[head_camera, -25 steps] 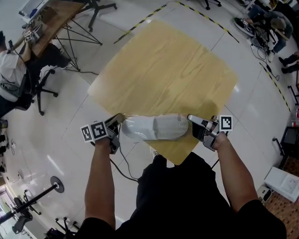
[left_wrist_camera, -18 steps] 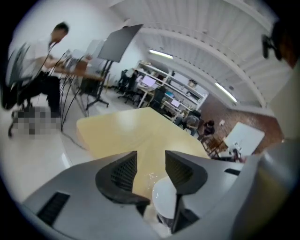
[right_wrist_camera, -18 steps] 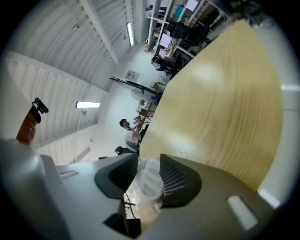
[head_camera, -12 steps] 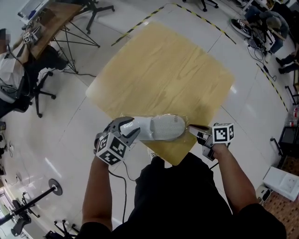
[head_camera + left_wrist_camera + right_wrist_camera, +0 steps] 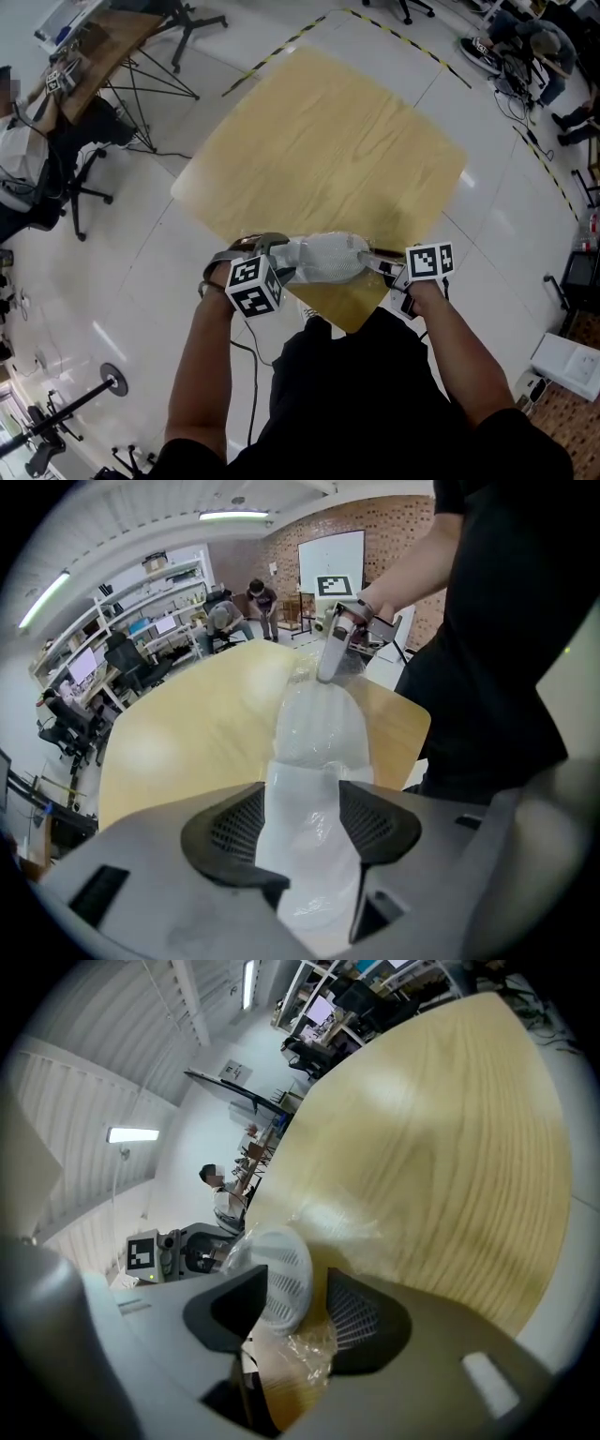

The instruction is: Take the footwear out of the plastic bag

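L gripper (image 5: 302, 808): jaws just opened wide, released. Smooth end of shoe (image 5: 314, 742), inside its bag (image 5: 323, 682), sits betw. the pads. R gripper (image 5: 295, 1299): jaws also just opened, no clamp, w/ mesh end & crumpled bag betw. them. Shoe lies at near corner of table (image 5: 328, 141), spanning gripper to gripper.

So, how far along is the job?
Done: nothing yet; the shoe lies inside the bag on the table. In hand: the left hand-held gripper and right hand-held gripper, jaws just opened, stand around its two ends. Left: pulling the shoe out.
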Demonstrator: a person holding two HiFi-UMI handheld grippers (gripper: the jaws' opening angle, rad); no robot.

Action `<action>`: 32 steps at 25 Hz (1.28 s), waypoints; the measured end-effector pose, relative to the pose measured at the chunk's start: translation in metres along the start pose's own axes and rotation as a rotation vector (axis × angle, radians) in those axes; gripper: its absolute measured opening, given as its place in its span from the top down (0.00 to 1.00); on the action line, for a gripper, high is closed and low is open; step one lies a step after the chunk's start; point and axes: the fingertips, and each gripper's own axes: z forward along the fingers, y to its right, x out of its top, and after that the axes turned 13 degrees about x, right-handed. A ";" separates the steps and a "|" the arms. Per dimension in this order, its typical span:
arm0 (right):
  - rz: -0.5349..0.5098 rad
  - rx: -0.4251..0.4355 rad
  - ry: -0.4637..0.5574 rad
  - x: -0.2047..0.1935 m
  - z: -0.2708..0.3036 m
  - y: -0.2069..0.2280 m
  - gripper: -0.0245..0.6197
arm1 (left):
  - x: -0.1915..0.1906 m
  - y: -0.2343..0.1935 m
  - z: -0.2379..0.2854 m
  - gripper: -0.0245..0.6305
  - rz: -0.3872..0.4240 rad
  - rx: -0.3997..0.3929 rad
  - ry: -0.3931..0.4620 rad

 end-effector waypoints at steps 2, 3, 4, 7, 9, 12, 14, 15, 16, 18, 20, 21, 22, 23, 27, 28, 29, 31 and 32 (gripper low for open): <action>-0.020 -0.017 -0.016 -0.001 0.005 -0.003 0.65 | 0.000 0.004 0.002 0.57 0.012 -0.024 -0.036; -0.039 -0.030 -0.031 -0.002 0.008 -0.004 0.65 | 0.000 0.005 0.003 0.57 0.019 -0.027 -0.050; -0.061 -0.049 -0.045 -0.002 0.009 -0.004 0.69 | 0.000 0.005 0.004 0.57 0.024 -0.026 -0.060; -0.102 -0.082 -0.055 0.000 0.008 -0.003 0.76 | 0.000 0.006 0.006 0.58 0.028 -0.022 -0.075; -0.099 -0.064 -0.041 0.002 0.006 -0.005 0.77 | -0.001 0.006 0.007 0.59 0.033 -0.022 -0.077; -0.097 -0.047 -0.025 0.005 0.000 -0.007 0.79 | -0.001 0.007 0.006 0.59 0.036 -0.023 -0.077; -0.099 -0.048 -0.014 0.007 -0.004 -0.006 0.80 | -0.002 0.008 0.006 0.59 0.037 -0.023 -0.079; -0.099 -0.050 -0.007 0.008 -0.007 -0.005 0.80 | -0.003 0.008 0.006 0.59 0.038 -0.023 -0.080; -0.097 -0.052 0.001 0.010 -0.009 -0.004 0.80 | -0.004 0.008 0.006 0.59 0.038 -0.024 -0.082; -0.093 -0.055 0.015 0.014 -0.013 -0.003 0.81 | -0.005 0.009 0.006 0.59 0.041 -0.029 -0.085; -0.092 -0.059 0.026 0.017 -0.019 -0.002 0.81 | -0.005 0.010 0.006 0.60 0.044 -0.033 -0.087; -0.093 -0.061 0.029 0.017 -0.021 -0.001 0.81 | -0.005 0.010 0.006 0.60 0.045 -0.034 -0.088; -0.093 -0.063 0.032 0.018 -0.023 -0.001 0.81 | -0.005 0.010 0.006 0.60 0.046 -0.035 -0.090; -0.094 -0.066 0.035 0.019 -0.025 0.000 0.81 | -0.006 0.010 0.007 0.61 0.047 -0.036 -0.092; -0.095 -0.076 0.044 0.018 -0.032 0.005 0.81 | -0.008 0.011 0.006 0.64 0.055 -0.039 -0.104; -0.096 -0.078 0.046 0.018 -0.034 0.006 0.81 | -0.009 0.012 0.005 0.65 0.056 -0.041 -0.107; -0.097 -0.079 0.048 0.018 -0.036 0.007 0.81 | -0.010 0.013 0.005 0.66 0.057 -0.042 -0.111; -0.098 -0.081 0.051 0.019 -0.039 0.008 0.81 | -0.013 0.014 0.003 0.68 0.057 -0.043 -0.118; -0.098 -0.081 0.050 0.020 -0.039 0.008 0.81 | -0.014 0.015 0.002 0.68 0.055 -0.042 -0.120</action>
